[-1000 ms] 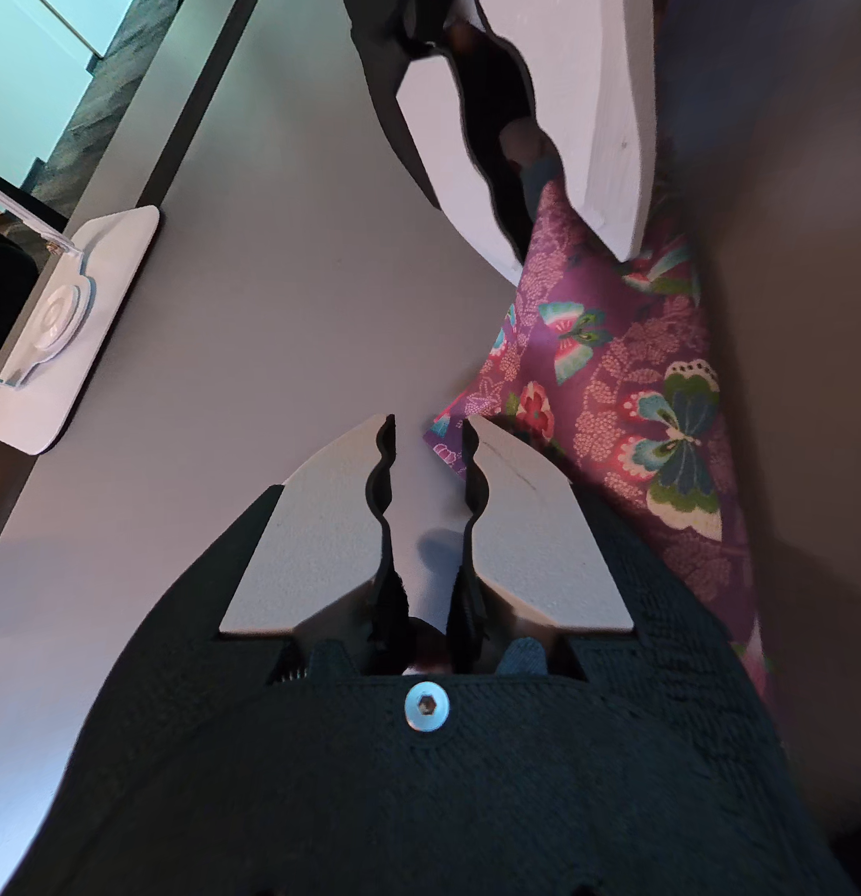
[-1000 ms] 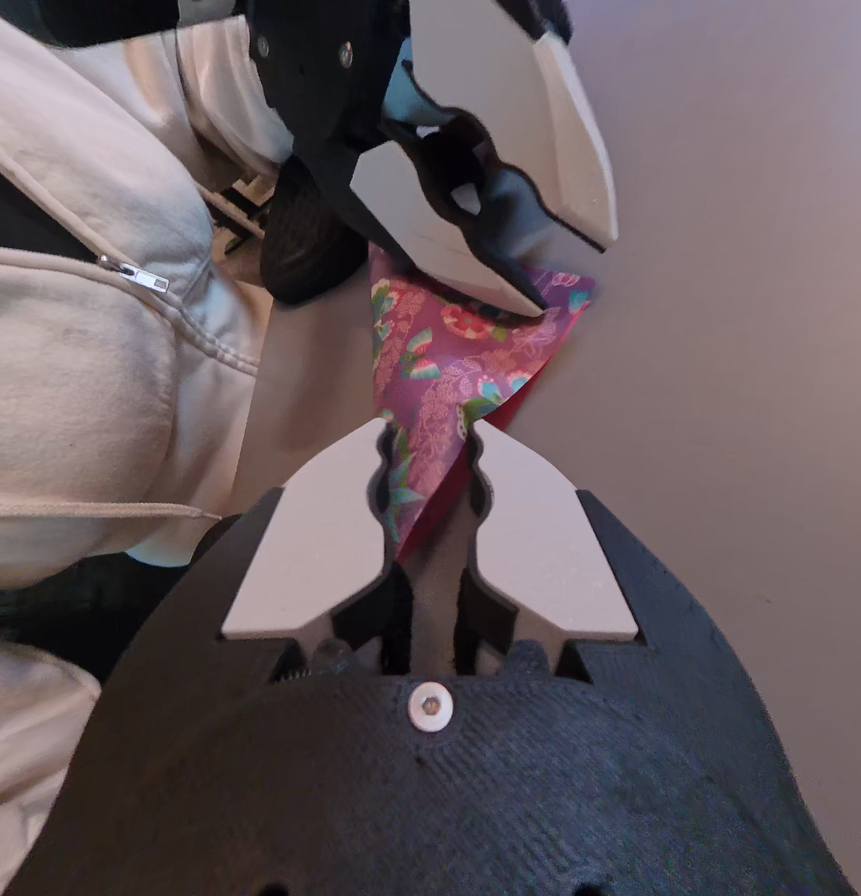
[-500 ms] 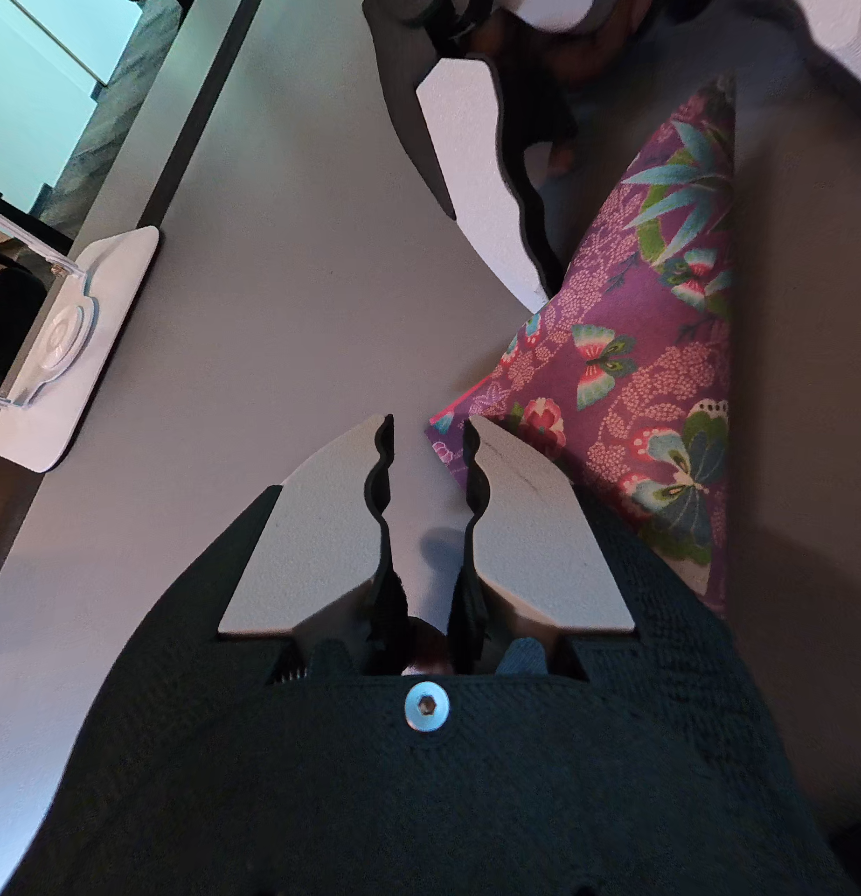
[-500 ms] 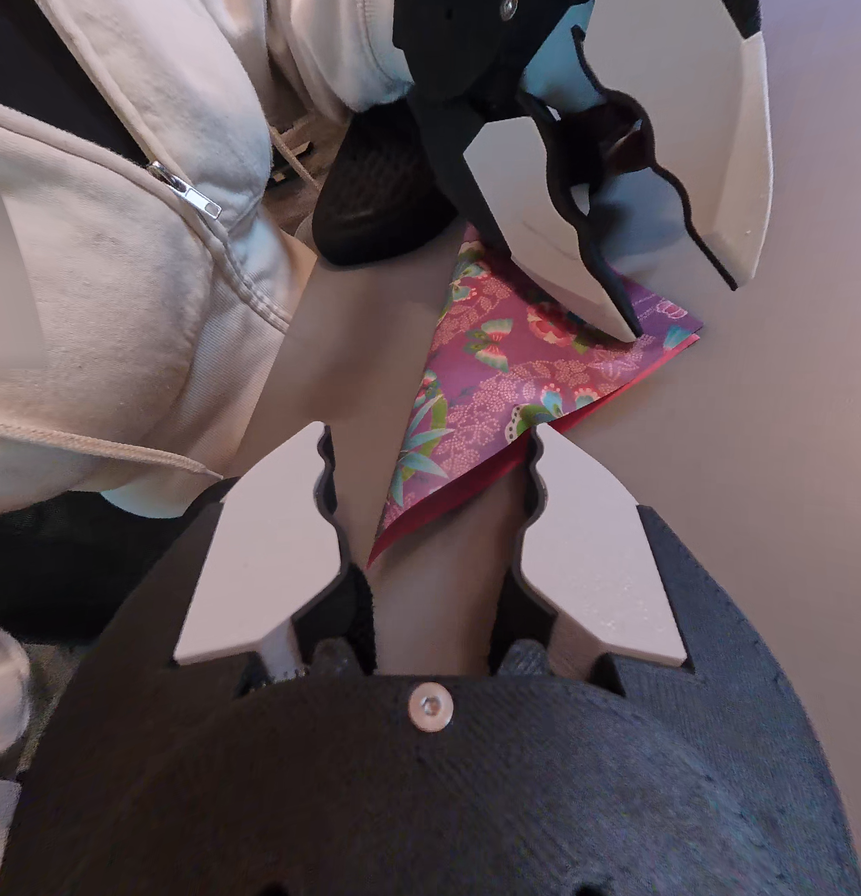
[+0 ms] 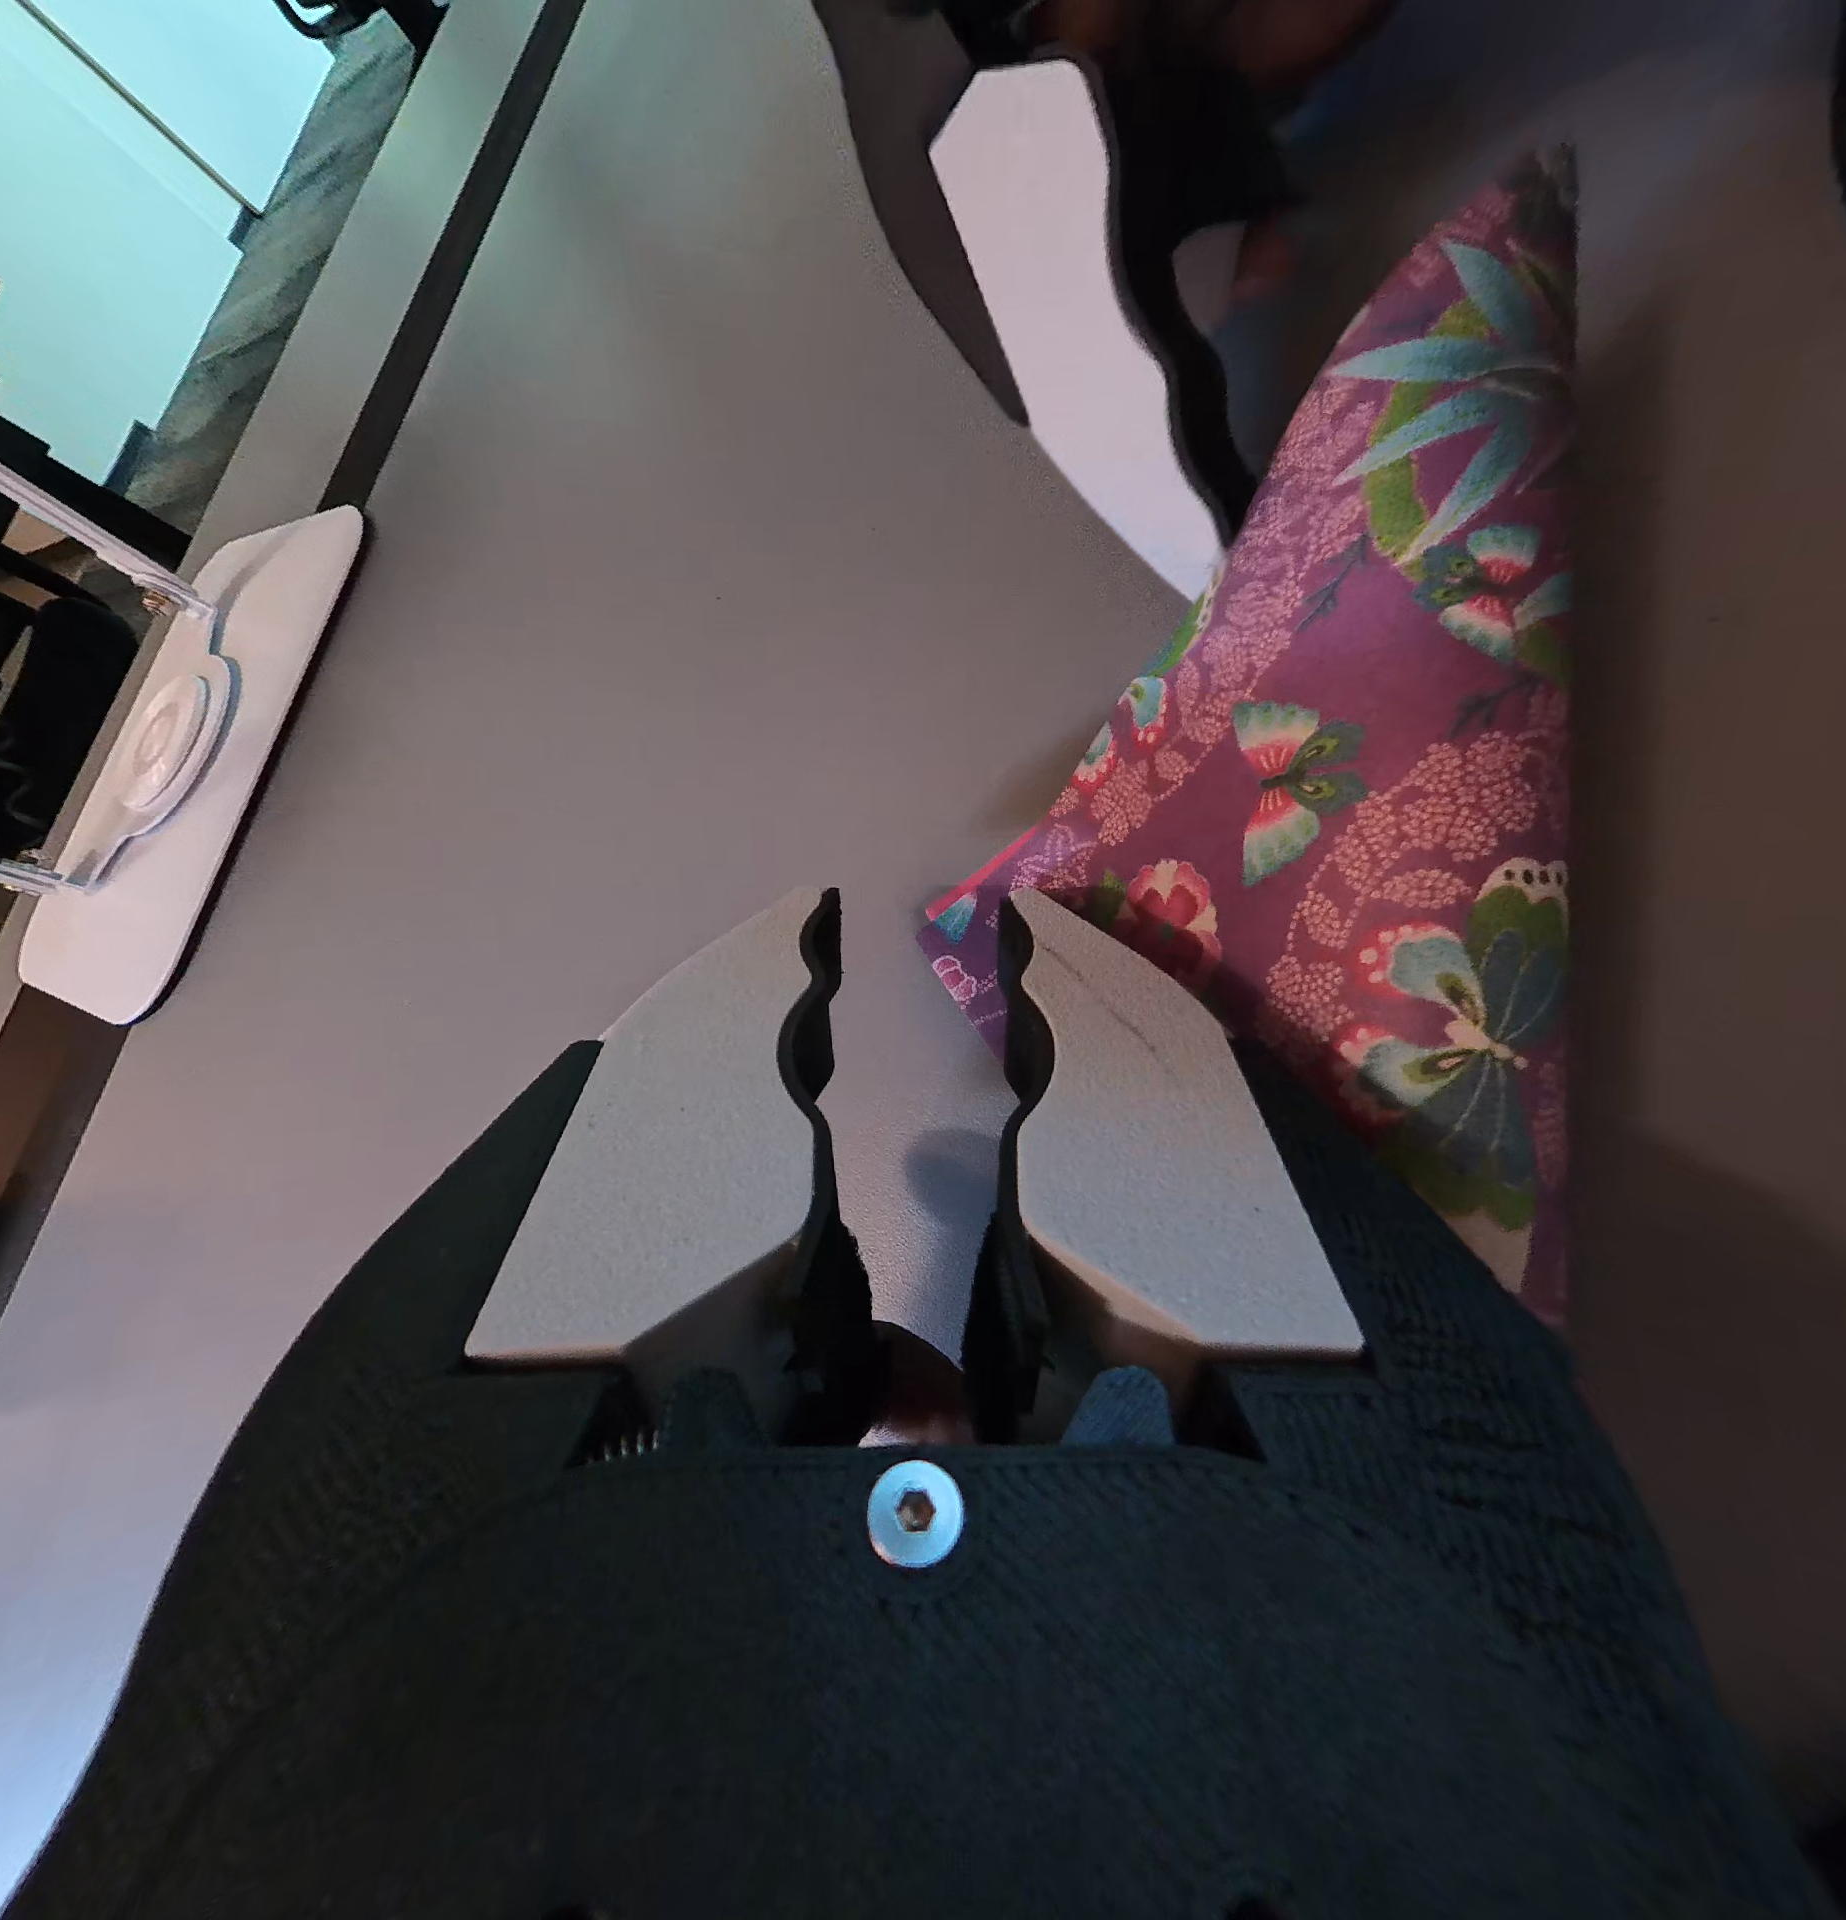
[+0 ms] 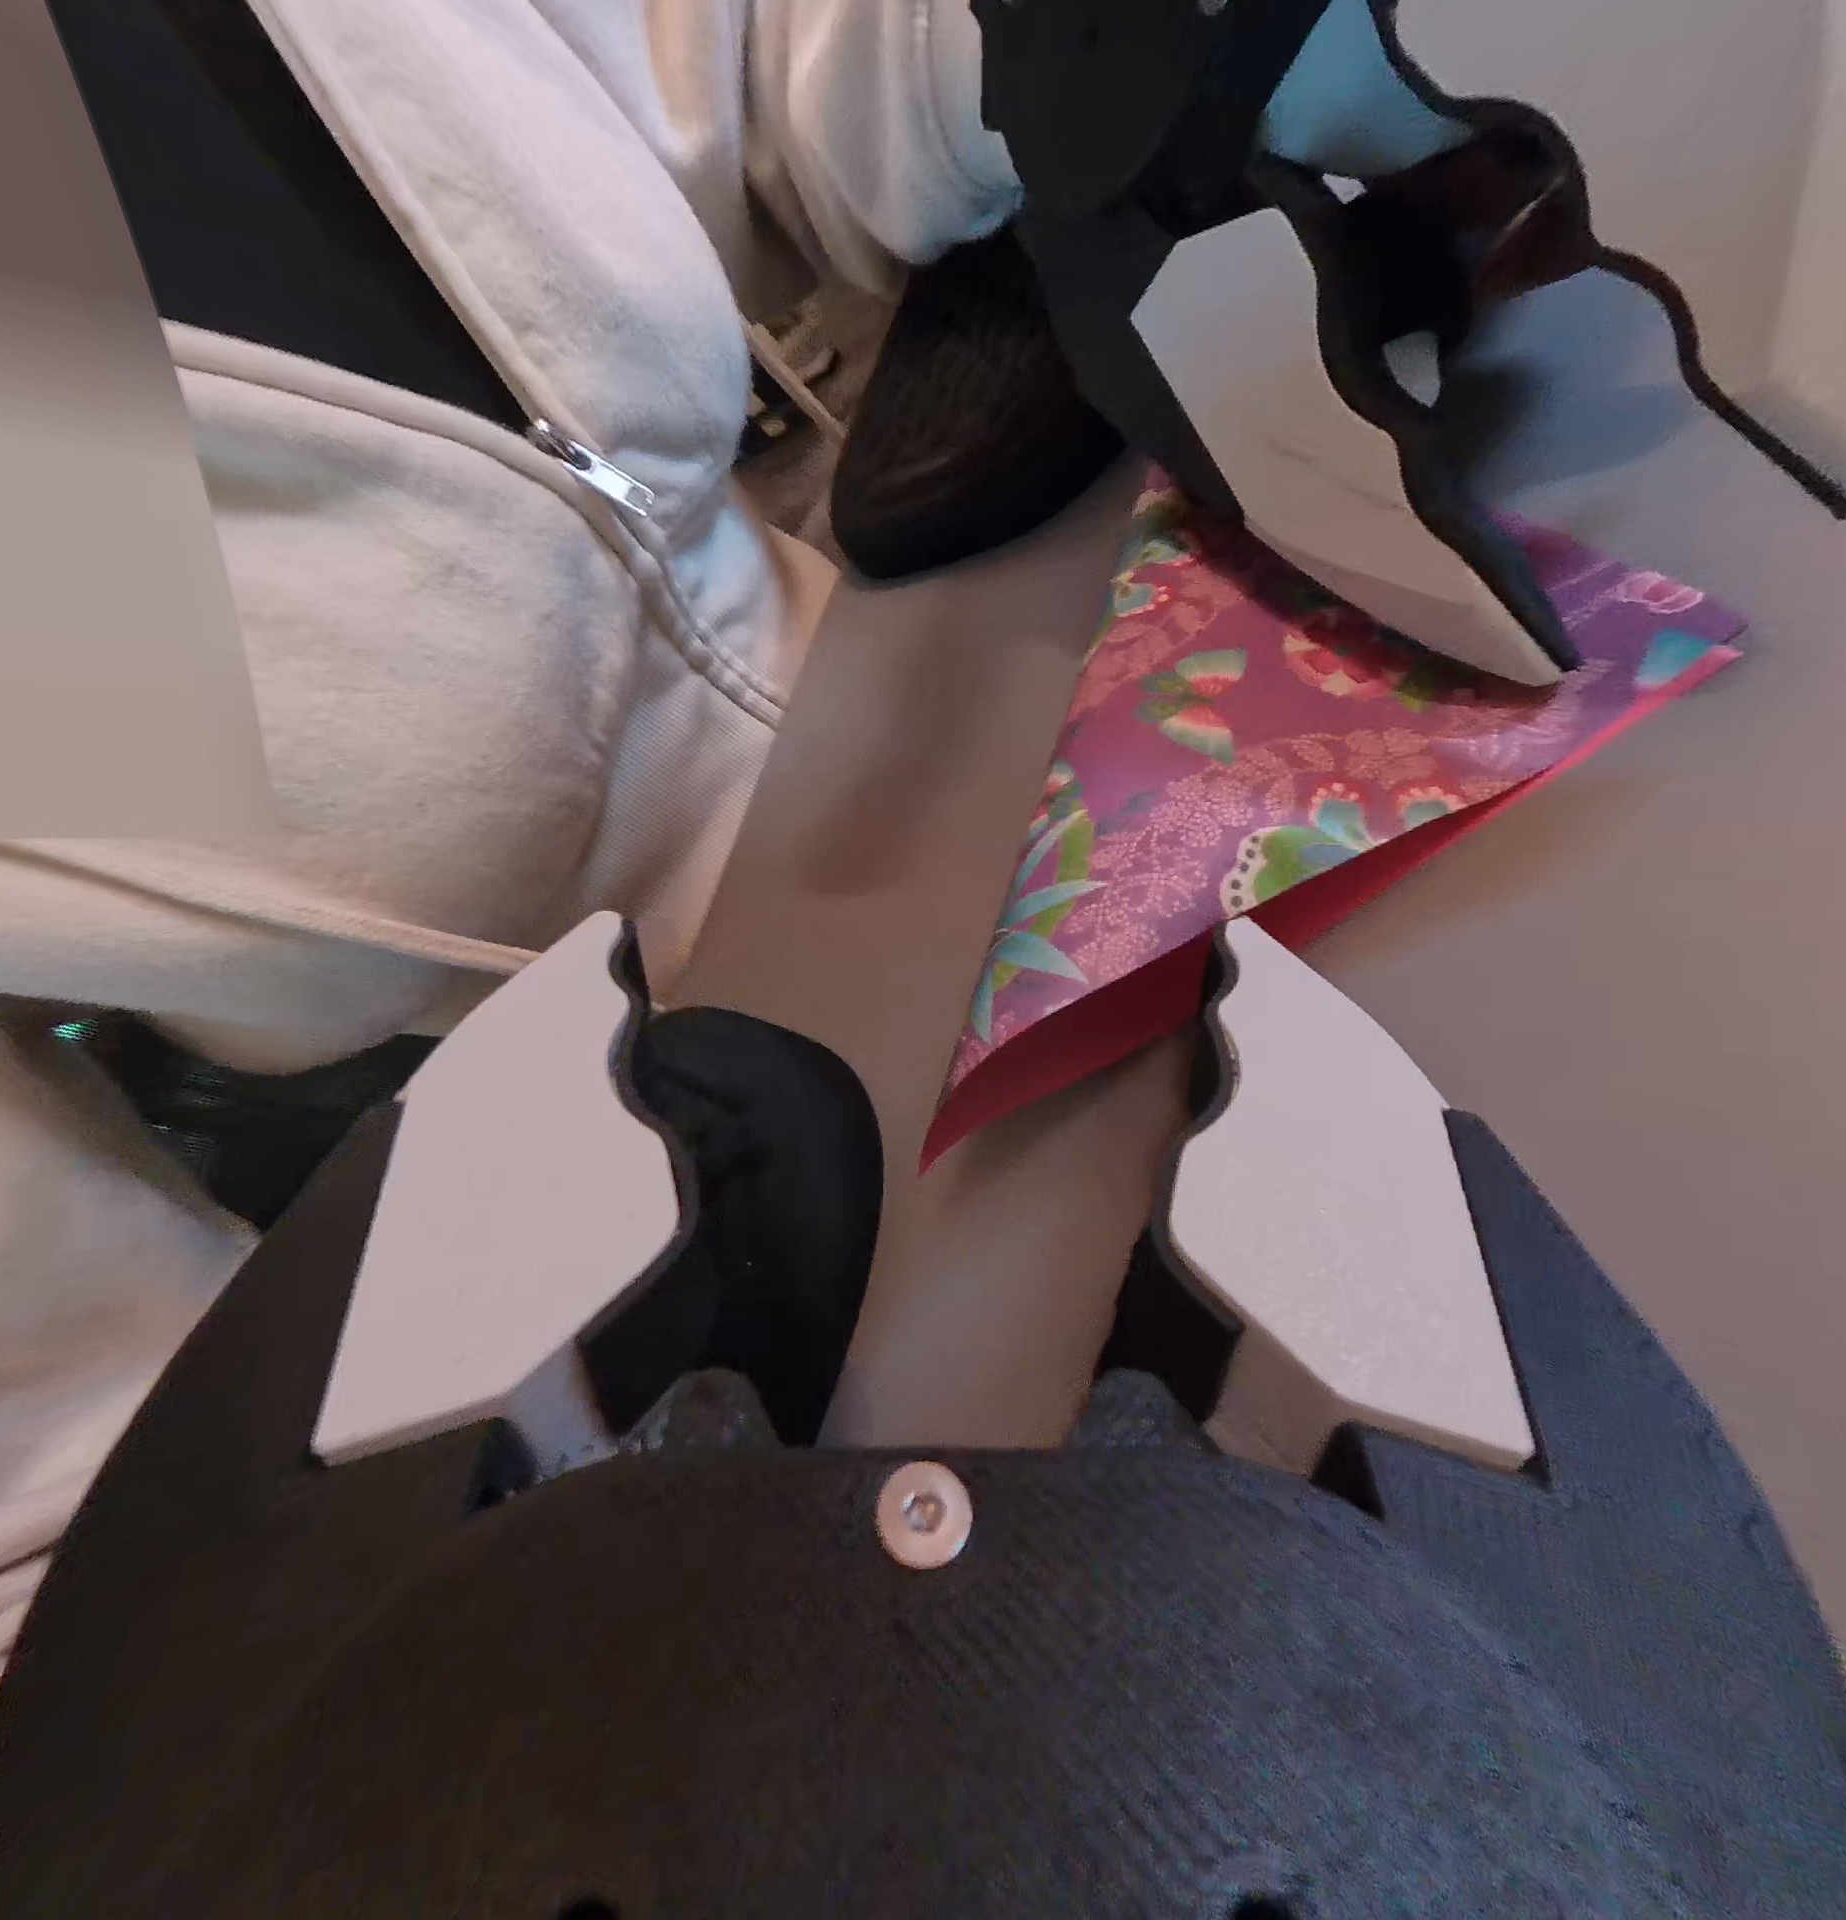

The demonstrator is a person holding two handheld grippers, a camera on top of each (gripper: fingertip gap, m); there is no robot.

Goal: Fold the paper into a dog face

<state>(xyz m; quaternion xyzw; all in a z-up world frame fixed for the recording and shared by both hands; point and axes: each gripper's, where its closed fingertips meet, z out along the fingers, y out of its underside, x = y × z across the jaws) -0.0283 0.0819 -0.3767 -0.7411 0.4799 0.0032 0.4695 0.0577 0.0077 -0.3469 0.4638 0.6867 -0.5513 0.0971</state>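
Observation:
The purple butterfly-patterned paper lies on the grey table, folded into a triangle, with its red underside showing along one edge. My left gripper is nearly closed with nothing between its jaws. Its right fingertip rests on the paper's near corner. The right wrist view shows it pressing that corner down. My right gripper is wide open and empty, its right fingertip at the paper's red edge near the pointed end. One of its fingers shows in the left wrist view.
A white base plate with a clear holder sits at the table's left edge. A person's cream zip jacket fills the left of the right wrist view, close to the table's near side.
My right gripper has opened, let go of the paper's tip and drawn back. The paper has dropped flat on the table. My left gripper has stayed on the corner.

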